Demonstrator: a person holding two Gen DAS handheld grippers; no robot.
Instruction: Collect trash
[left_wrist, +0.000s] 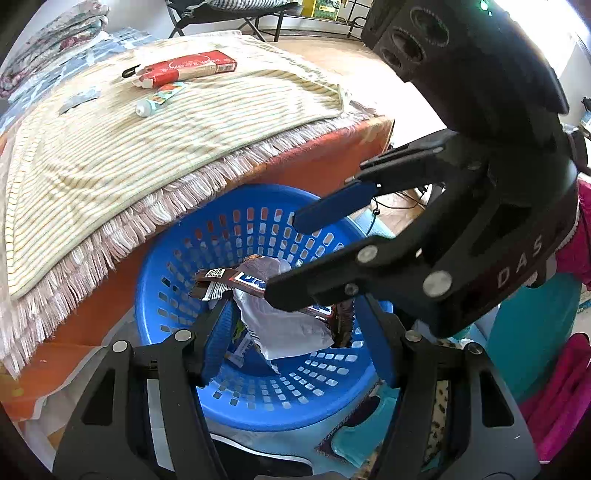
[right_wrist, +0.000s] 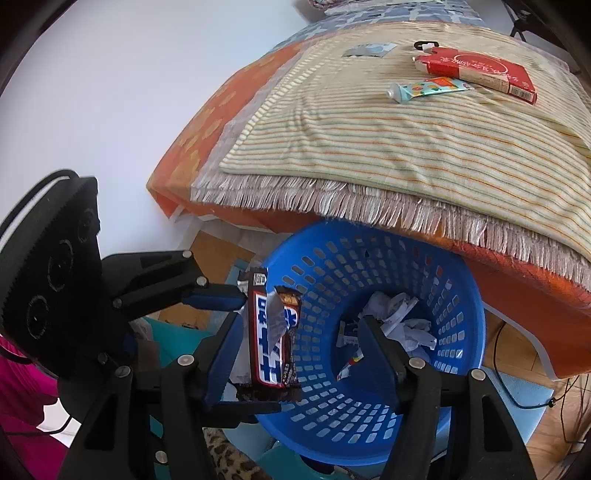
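L tongs (left_wrist: 297, 332) and R tongs (right_wrist: 299, 350) both spread wide. Torn brown choc-bar wrapper (right_wrist: 273, 332) spans L's fingers, grip unclear — silver inside, blue-white logo, above blue basket (right_wrist: 463, 295).

Setting: a lived-in home room, likely a bedroom or sitting room.
- Counter (right_wrist: 236, 110) draped in an orange cloth, topped by a fringed striped blanket (right_wrist: 406, 147).
- Household items lying on the blanket: a red carton (right_wrist: 476, 72), a small tube (right_wrist: 424, 88).
- Folded floral bedding (left_wrist: 55, 40) stacked at the far edge.
- Blue plastic basket (right_wrist: 454, 280) on the floor, holding crumpled paper.
- Wooden floor (left_wrist: 332, 55), folding cot frame (left_wrist: 229, 14), plain white wall (right_wrist: 110, 92).
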